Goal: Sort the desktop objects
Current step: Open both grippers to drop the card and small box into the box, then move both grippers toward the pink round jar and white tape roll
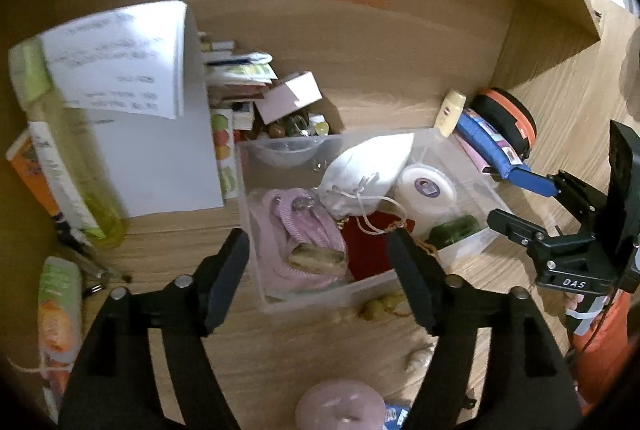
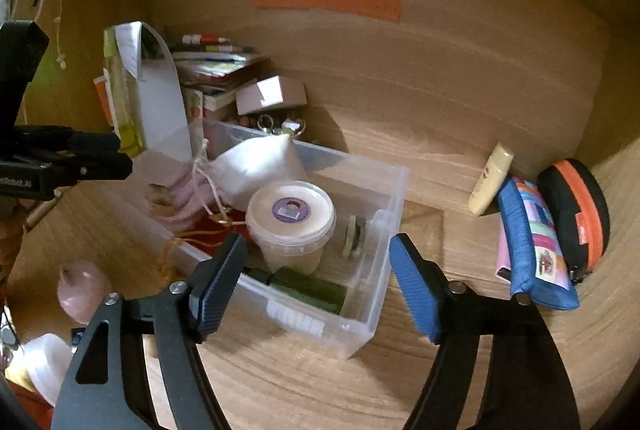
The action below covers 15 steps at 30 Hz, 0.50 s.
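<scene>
Both tongs, left gripper (image 1: 320, 270) and right gripper (image 2: 316, 282), are standing apart, gripping nothing, over the clear plastic bin (image 2: 384, 230); next, I judge, is reaching the blue pencil case (image 2: 532, 250) at three o'clock, approaching squarely.

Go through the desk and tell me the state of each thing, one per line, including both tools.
Left tool: open, holding nothing.
Right tool: open, holding nothing.
Clear bin: lidless, holding items.
White tub: upright in the bin, lid on.
White drawstring pouch: in the bin, cinched shut.
Blue pencil case: outside the bin.
Orange-and-black case: zipped shut, on edge.
</scene>
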Each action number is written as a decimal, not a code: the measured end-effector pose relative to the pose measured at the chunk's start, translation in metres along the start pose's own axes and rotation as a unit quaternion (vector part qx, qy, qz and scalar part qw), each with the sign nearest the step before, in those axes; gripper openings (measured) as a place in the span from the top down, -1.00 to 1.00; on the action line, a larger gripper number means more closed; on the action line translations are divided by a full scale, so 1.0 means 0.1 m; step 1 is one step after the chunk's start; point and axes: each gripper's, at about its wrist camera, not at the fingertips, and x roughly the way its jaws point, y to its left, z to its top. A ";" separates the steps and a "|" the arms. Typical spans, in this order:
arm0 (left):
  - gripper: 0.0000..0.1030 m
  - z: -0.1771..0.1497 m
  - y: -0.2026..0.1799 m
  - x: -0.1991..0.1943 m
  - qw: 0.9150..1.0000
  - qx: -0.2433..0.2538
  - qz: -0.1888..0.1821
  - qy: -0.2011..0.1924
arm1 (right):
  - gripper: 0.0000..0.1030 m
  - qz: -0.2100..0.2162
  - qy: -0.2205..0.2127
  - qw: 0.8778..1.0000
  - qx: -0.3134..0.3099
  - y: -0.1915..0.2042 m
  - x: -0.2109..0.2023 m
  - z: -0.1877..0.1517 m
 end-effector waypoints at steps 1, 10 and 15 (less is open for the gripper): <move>-0.44 -0.02 0.00 -0.03 1.000 0.001 0.003 -0.002 | -0.48 0.001 -0.003 1.000 0.003 0.01 -0.05 -0.01; -0.70 -0.41 -0.02 -0.35 0.999 0.007 0.042 -0.008 | -0.56 0.032 -0.015 0.999 0.013 0.22 -0.36 -0.25; -0.73 -0.69 0.01 -0.44 0.999 -0.008 0.049 0.007 | -0.56 0.073 -0.005 0.997 0.022 0.39 -0.45 -0.44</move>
